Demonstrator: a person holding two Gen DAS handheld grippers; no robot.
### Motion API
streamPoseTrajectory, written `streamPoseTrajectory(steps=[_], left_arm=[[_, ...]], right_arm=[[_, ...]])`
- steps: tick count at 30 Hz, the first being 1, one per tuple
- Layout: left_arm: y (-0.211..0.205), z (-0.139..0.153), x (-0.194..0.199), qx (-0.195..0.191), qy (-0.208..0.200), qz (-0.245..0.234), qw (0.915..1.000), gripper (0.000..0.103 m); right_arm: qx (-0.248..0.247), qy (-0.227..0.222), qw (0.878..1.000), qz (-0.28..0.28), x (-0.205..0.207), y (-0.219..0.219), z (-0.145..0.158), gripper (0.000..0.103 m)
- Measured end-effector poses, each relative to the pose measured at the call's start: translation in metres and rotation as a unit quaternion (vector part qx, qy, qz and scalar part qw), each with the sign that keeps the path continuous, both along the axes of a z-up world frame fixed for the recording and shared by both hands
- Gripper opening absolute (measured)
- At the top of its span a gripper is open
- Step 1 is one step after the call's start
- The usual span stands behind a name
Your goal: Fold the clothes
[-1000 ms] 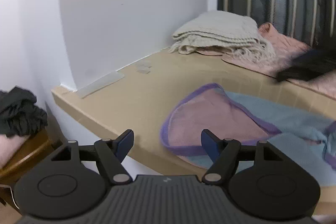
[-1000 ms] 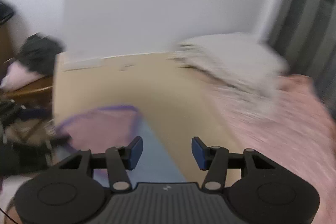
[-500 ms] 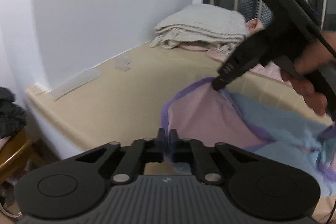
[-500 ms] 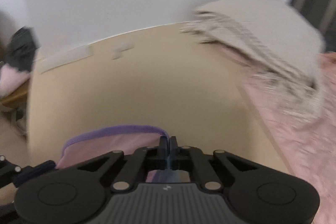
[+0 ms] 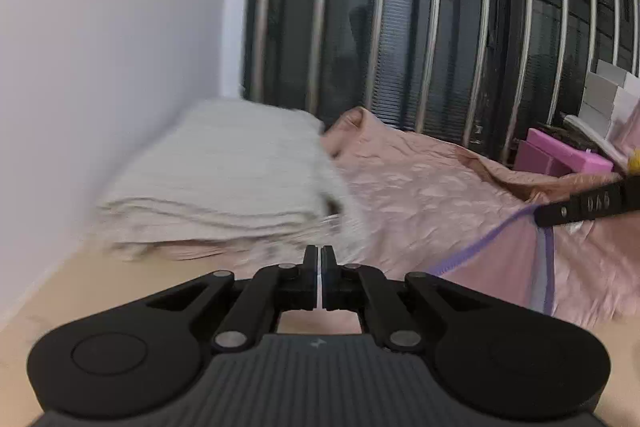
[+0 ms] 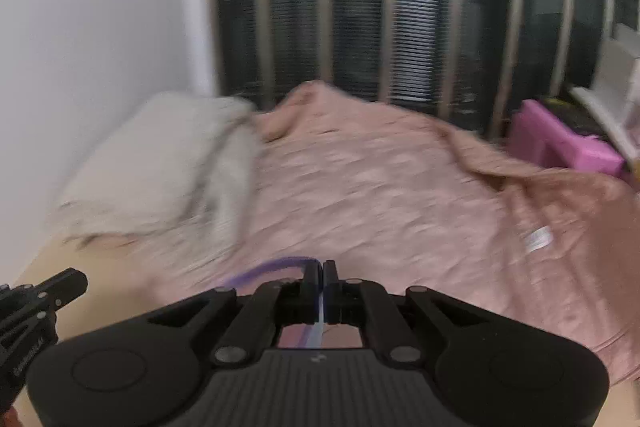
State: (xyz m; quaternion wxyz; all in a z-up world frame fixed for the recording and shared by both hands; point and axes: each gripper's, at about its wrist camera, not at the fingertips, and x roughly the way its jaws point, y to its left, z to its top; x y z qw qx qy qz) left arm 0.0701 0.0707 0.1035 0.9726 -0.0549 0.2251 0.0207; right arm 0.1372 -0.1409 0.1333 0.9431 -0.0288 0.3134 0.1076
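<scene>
Both grippers were clamped on the garment. Left gripper (image 5: pixel 319 269): fingers pressed together on a thin pale sliver of cloth, which was all its own view showed of the grip. Right gripper (image 6: pixel 322 283): pinching the purple-trimmed hem, pink and blue fabric showing between the fingers.

The pink garment with purple binding (image 5: pixel 500 267) hung stretched between the two grippers, lifted over the near side of the bed, above the pink bedspread (image 6: pixel 380 195). The folded cream blanket (image 5: pixel 224 179) sat at the far-left corner by the wall.

Handling, as we judged it: light, thin and limp. It would sag and swing, and it wouldn't hold a crease unless laid flat. The bound hem was the best place to grip, being thicker and less likely to slip out than the single layer. We'd keep the edge taut between the two holds.

Hard to read: both views were motion-blurred, the body of the garment hung below frame, and we couldn't tell its type or how much still lay on the tan surface (image 5: pixel 80 299). The right gripper's tip was cut off at the left view's right edge.
</scene>
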Motion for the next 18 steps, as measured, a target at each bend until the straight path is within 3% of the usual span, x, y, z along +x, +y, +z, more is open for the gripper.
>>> streamPoseTrajectory(steps=[3,5,6,7,8,10,13,15,18], left_arm=[[-0.018,-0.006,0.037,0.007,0.045,-0.007,0.9989,0.005],[-0.025,-0.011,0.029,0.009,0.070,-0.023,0.9972,0.013],[-0.025,-0.015,0.011,-0.001,0.069,-0.046,0.9965,0.020],[-0.025,-0.019,-0.007,-0.011,0.068,-0.070,0.9952,0.039],[-0.024,-0.022,-0.025,-0.022,0.067,-0.093,0.9932,0.050],[-0.026,-0.030,-0.062,-0.042,0.067,-0.140,0.9869,0.050],[-0.045,-0.049,-0.107,-0.063,0.092,-0.207,0.9720,0.050],[-0.062,-0.061,-0.125,-0.070,0.105,-0.239,0.9627,0.050],[-0.087,-0.081,-0.121,-0.049,0.125,-0.225,0.9650,0.050]], right_arm=[[-0.030,0.009,0.999,-0.031,0.038,-0.010,-0.013,0.006],[-0.062,0.034,0.997,-0.035,0.056,-0.015,-0.026,0.014],[-0.065,0.037,0.997,-0.031,0.048,-0.021,-0.027,0.016],[-0.060,0.027,0.998,-0.015,0.029,-0.028,-0.027,0.022],[-0.055,0.017,0.998,0.002,0.009,-0.035,-0.027,0.038],[-0.041,-0.002,0.998,0.039,-0.035,-0.047,-0.030,0.048],[0.003,0.008,0.994,0.109,-0.109,-0.063,-0.056,0.046],[0.046,0.044,0.989,0.133,-0.139,-0.078,-0.081,0.043],[0.088,0.078,0.985,0.124,-0.158,-0.091,-0.112,0.024]])
